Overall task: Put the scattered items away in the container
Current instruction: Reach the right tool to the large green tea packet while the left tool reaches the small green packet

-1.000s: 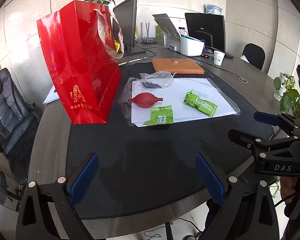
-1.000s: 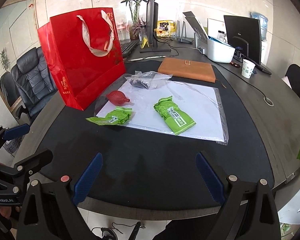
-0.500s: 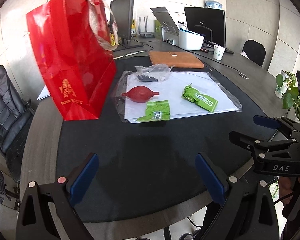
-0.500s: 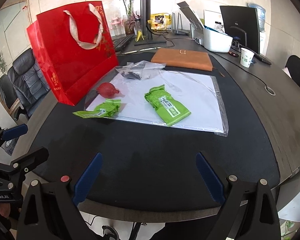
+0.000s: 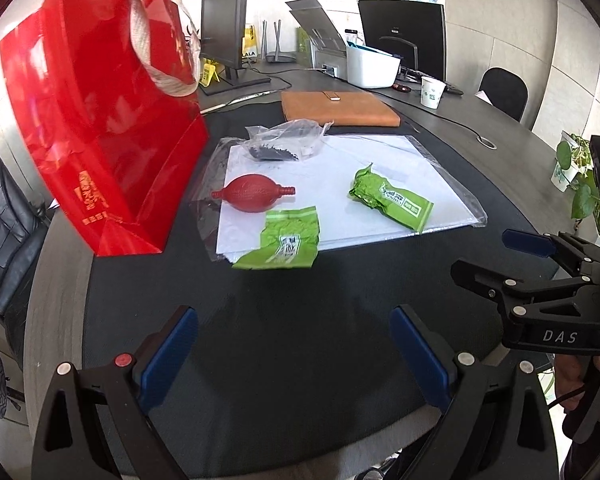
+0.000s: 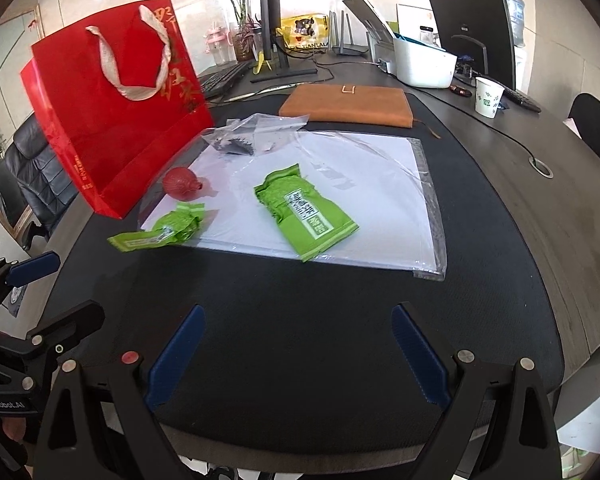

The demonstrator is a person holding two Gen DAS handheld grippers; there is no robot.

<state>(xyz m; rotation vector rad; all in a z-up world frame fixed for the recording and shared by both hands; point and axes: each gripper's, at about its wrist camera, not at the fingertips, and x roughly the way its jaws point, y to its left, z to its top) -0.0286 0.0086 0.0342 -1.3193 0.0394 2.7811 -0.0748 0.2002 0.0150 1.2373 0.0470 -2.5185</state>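
Observation:
A tall red gift bag (image 5: 100,120) (image 6: 116,120) stands upright at the left of the black mat. Beside it, on a white sheet in a clear sleeve (image 5: 340,184) (image 6: 340,184), lie a red rubber bulb (image 5: 254,198) (image 6: 182,184), two green foil packets (image 5: 284,242) (image 5: 392,200) (image 6: 160,232) (image 6: 306,212) and a clear bag with dark contents (image 5: 284,142) (image 6: 244,136). My left gripper (image 5: 294,352) (image 6: 40,292) and right gripper (image 6: 296,354) (image 5: 500,256) both hover open over the near part of the mat, holding nothing.
Behind the sheet lies a tan leather folder (image 5: 338,108) (image 6: 348,104). Further back stand monitors (image 5: 402,36), a white tub (image 5: 372,66), a paper cup (image 6: 488,96) and cables. A black office chair (image 5: 4,216) sits at the left, a potted plant (image 5: 576,168) at the right.
Both grippers have moved forward towards the sheet; the bag and items now appear larger and nearer. Jaws stay open and the objects lie where they were.

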